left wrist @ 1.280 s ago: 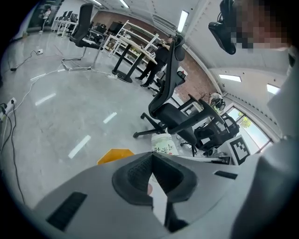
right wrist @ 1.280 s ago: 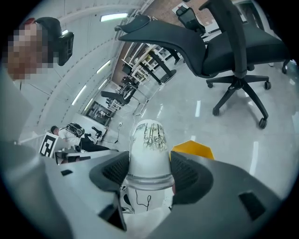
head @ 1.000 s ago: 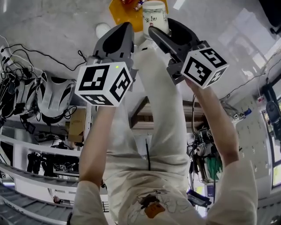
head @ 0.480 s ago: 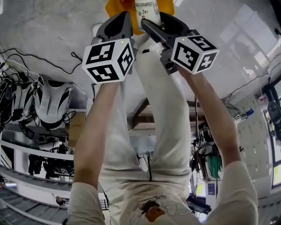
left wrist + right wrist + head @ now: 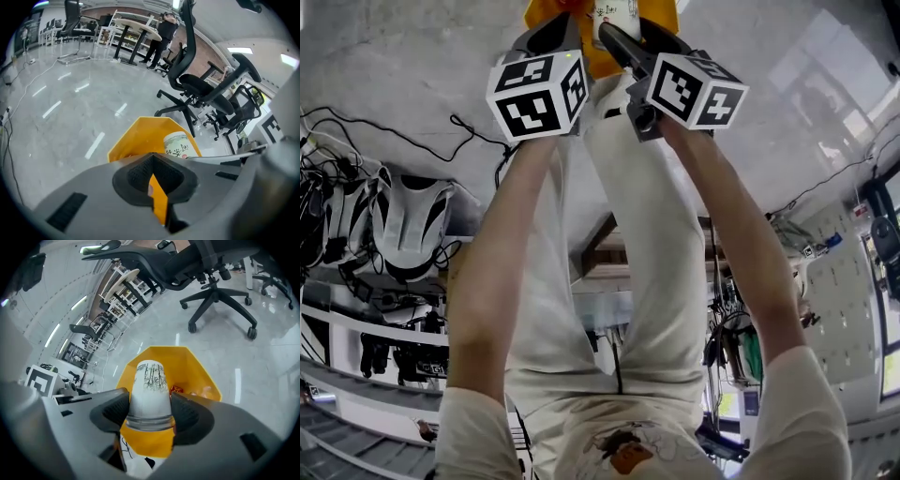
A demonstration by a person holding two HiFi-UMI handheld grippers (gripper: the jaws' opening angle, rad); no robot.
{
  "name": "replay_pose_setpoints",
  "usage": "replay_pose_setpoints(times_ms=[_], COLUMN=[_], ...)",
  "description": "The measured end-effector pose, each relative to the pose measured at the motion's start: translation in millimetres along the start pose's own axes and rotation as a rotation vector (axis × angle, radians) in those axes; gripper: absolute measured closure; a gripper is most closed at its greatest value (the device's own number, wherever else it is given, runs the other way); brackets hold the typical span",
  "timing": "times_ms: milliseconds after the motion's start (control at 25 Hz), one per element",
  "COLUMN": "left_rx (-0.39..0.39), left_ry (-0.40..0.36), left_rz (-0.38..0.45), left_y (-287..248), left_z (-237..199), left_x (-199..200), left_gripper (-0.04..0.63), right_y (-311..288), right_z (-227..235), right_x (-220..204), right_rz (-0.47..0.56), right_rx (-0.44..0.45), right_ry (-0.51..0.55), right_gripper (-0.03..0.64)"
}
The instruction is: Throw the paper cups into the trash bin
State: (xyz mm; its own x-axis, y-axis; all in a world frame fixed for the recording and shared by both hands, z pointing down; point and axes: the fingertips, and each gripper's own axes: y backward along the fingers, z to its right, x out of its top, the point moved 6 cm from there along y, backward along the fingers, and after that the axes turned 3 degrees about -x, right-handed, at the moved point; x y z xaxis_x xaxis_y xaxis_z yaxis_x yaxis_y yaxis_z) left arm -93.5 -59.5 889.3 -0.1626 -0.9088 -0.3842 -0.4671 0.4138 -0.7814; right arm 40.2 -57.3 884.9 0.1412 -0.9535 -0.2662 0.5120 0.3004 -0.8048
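A white paper cup (image 5: 147, 390) with bamboo print sits upside down between the jaws of my right gripper (image 5: 149, 414), which is shut on it near the rim. It hangs just over the open yellow trash bin (image 5: 199, 373), where some reddish litter shows inside. In the head view the cup (image 5: 614, 9) and bin (image 5: 602, 58) are at the top edge, with the right gripper (image 5: 623, 33) over the bin. My left gripper (image 5: 551, 30) is beside it, shut and empty. In the left gripper view the left gripper (image 5: 151, 177) faces the bin (image 5: 140, 138) and the cup (image 5: 180, 146).
Black office chairs (image 5: 201, 89) stand on the glossy grey floor beyond the bin. Another chair (image 5: 211, 291) is close behind it. Cables (image 5: 412, 131) trail over the floor at the left. The person's legs (image 5: 637, 234) stand right before the bin.
Both grippers have moved forward toward the bin, and the cup now hangs over its opening. The grip on the cup is unchanged.
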Motion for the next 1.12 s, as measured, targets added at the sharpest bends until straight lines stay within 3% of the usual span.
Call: replay_pose_setpoints(times_ms=[280,720,880,1120], left_rx=[0.063,0.078,0.107,0.086], left_ry=[-0.059,-0.04,-0.011,-0.063], left_rz=[-0.02,-0.059,-0.024,-0.032], left_y=[-11,-6,31,100], left_z=[-3,-6,3,60], left_x=[10,7,24,54], left_gripper=[0.592,0.592,0.592,0.592], right_y=[-11,8,42,125], right_z=[8,4,-13,-37], right_x=[-4,-8,-1,26], right_rz=[-0.005,-0.018,-0.017,0.012], right_rx=[-0.072,-0.095,-0.083,-0.087], right_ry=[-0.038,-0.081,-0.081,-0.089], right_gripper=[0.325,0.333,0.384,0.517])
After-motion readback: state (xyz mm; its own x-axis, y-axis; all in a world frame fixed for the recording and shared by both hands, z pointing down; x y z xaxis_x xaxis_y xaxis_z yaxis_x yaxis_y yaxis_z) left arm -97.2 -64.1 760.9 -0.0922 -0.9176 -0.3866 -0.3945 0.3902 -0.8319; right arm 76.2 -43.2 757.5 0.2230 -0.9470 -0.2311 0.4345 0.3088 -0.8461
